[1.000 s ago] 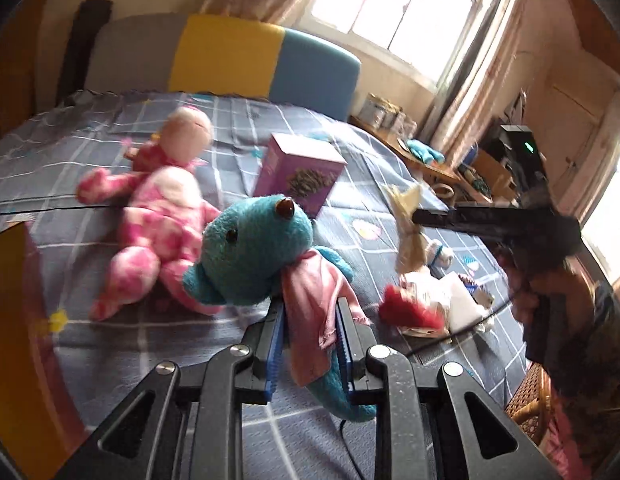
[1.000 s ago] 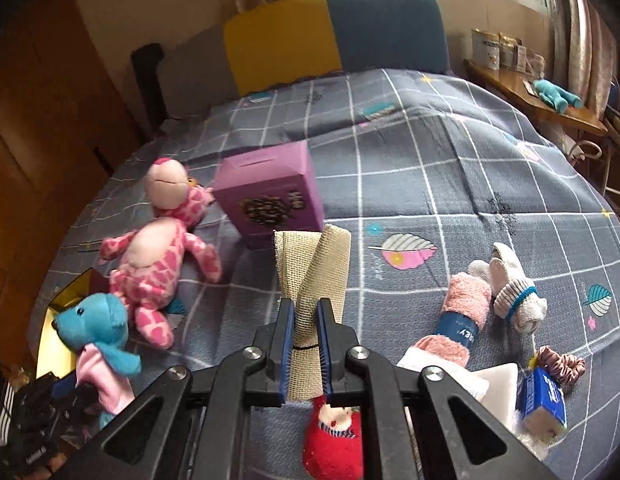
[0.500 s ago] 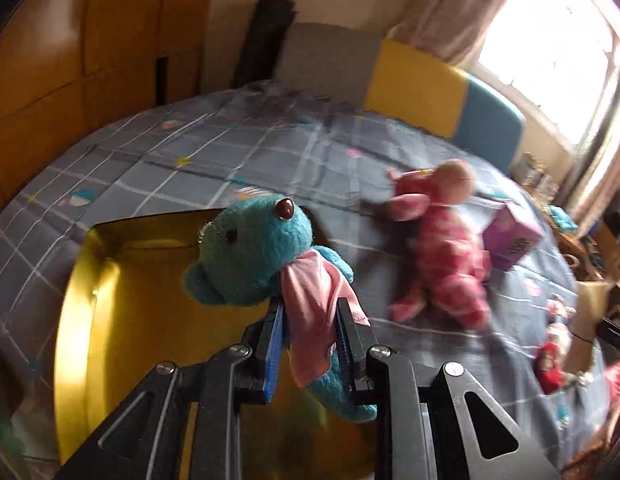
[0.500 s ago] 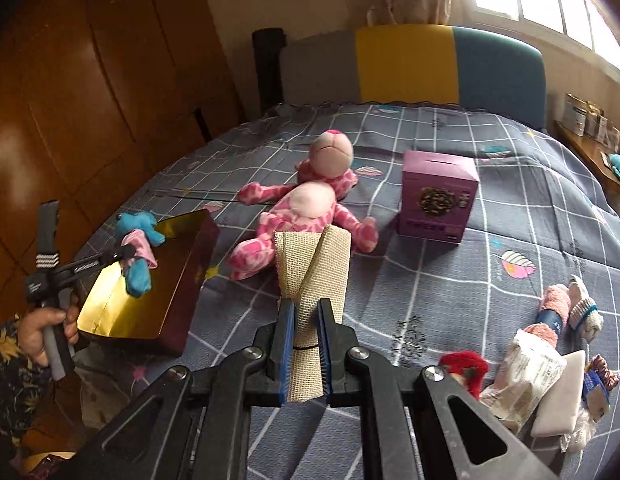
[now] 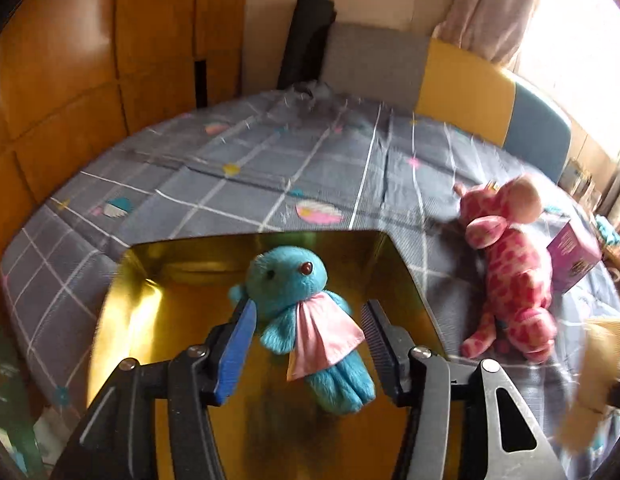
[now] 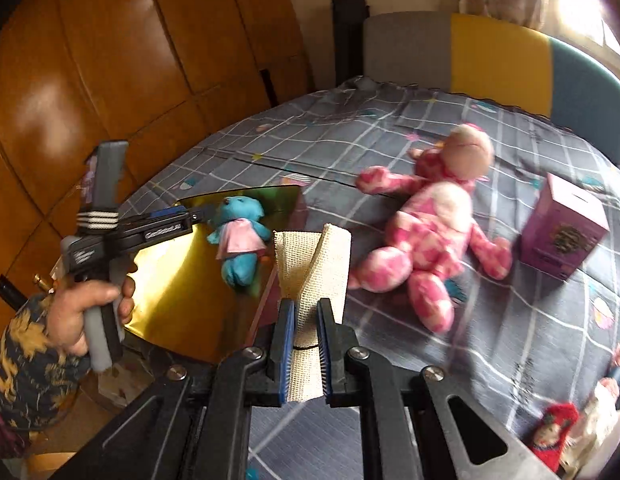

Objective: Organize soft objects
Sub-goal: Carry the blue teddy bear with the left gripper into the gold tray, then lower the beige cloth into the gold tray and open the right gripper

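A blue teddy bear in a pink cape lies in the open gold-lined box at the bed's corner. My left gripper hangs over it, jaws opening, the bear between the pads and free of them. The right wrist view shows the same bear, box and left gripper from the side. My right gripper is shut on a folded beige mesh cloth, just right of the box. The cloth shows blurred at the left wrist view's right edge.
A pink spotted plush sprawls on the grey checked bedspread, with a purple carton to its right. Socks and small items lie at the lower right. A person's hand holds the left gripper. Wooden wardrobe doors stand behind the box.
My left gripper swung from over the bed to above the gold box and opened, letting go of the blue bear. My right gripper carried the cloth leftward, up to the box.
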`<state>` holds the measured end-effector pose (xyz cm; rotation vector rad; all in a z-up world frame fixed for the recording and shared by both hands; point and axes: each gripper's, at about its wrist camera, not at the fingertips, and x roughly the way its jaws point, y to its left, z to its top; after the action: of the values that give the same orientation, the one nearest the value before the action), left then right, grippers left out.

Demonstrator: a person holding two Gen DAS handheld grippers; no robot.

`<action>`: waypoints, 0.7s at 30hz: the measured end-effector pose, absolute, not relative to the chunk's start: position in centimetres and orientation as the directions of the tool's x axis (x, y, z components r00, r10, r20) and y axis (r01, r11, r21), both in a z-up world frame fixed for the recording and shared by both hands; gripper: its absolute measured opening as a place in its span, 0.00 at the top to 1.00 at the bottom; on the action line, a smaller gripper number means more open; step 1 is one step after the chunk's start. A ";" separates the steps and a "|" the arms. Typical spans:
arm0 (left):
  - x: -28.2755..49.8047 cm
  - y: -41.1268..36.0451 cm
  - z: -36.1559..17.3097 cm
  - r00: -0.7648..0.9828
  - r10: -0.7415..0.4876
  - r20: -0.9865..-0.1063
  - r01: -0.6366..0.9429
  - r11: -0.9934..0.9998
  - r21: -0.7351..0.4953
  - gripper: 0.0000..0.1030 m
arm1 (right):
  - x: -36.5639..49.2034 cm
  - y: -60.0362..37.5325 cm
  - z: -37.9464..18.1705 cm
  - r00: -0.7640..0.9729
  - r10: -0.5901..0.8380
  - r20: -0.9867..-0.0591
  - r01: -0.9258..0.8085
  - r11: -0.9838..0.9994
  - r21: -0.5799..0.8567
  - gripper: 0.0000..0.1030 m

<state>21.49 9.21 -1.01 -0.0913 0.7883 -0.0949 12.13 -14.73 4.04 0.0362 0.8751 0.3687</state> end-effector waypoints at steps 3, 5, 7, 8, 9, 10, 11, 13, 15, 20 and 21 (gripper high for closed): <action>18.7 10.2 0.9 0.750 -0.093 -0.655 0.026 0.993 -0.112 0.29 | 14.0 -12.0 3.8 0.558 0.364 -0.746 -0.348 0.918 0.189 0.90; 17.0 10.6 2.0 0.771 -0.069 -0.634 0.008 0.995 -0.099 0.26 | 15.4 -10.3 3.5 0.541 0.378 -0.751 -0.371 0.909 0.190 0.90; 15.4 11.1 2.6 0.783 -0.048 -0.620 -0.013 0.995 -0.094 0.26 | 16.8 -8.7 3.0 0.523 0.384 -0.761 -0.388 0.902 0.188 0.90; 14.7 11.4 2.8 0.785 -0.045 -0.618 -0.019 0.995 -0.098 0.25 | 17.5 -8.0 2.8 0.513 0.386 -0.767 -0.394 0.900 0.189 0.90; 14.2 11.6 3.0 0.786 -0.040 -0.617 -0.027 0.995 -0.100 0.25 | 18.2 -7.3 2.5 0.503 0.387 -0.773 -0.398 0.898 0.190 0.90; 13.7 11.9 3.1 0.787 -0.034 -0.616 -0.035 0.994 -0.100 0.25 | 18.8 -6.6 2.2 0.493 0.386 -0.780 -0.401 0.896 0.189 0.90; 13.1 12.1 3.3 0.790 -0.029 -0.613 -0.039 0.995 -0.096 0.23 | 19.5 -5.8 1.8 0.485 0.380 -0.788 -0.404 0.896 0.183 0.90; 12.0 12.3 3.7 0.797 -0.001 -0.604 -0.055 0.996 -0.074 0.21 | 20.7 -4.4 1.1 0.475 0.358 -0.804 -0.409 0.899 0.158 0.90; 11.3 12.5 3.9 0.803 0.011 -0.595 -0.062 0.996 -0.065 0.20 | 21.9 -3.1 0.2 0.464 0.331 -0.822 -0.405 0.904 0.136 0.90; 10.0 12.8 4.1 0.814 0.044 -0.579 -0.081 0.996 -0.038 0.18 | 24.4 -1.5 -2.5 0.420 0.281 -0.863 -0.368 0.922 0.121 0.90; 9.7 12.8 4.1 0.815 0.049 -0.577 -0.084 0.996 -0.033 0.18 | 24.7 -1.4 -3.0 0.413 0.271 -0.869 -0.360 0.925 0.118 0.89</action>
<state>9.75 12.83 4.09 -0.0578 0.6134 0.0710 24.67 -1.37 -3.03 -0.0925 1.0744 0.3980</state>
